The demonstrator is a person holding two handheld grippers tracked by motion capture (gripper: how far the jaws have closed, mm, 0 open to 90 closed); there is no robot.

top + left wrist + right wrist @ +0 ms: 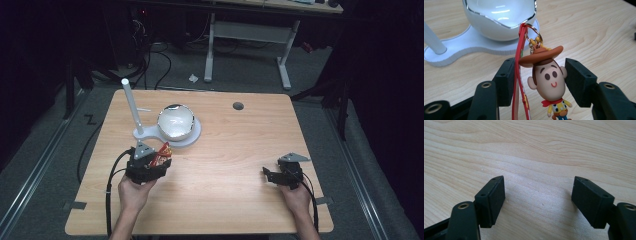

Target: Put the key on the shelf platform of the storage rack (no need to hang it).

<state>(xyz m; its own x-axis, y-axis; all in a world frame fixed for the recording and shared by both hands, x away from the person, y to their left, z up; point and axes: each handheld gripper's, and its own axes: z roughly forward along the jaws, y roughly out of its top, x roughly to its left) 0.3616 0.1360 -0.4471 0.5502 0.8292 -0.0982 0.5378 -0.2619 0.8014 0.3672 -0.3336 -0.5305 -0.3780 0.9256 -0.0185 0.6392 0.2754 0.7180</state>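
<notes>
Gripping a cowboy keychain by its head and red strap, the left gripper carries it just short of the white stand; likely next, hanging its ring there, while the right gripper rests empty, jaws apart.

The stand with its bowl is sitting behind the table's middle, toward the left edge. The keychain figure is hanging between the left gripper's jaws, just before the stand. The right gripper is hovering near the right edge, well apart.
</notes>
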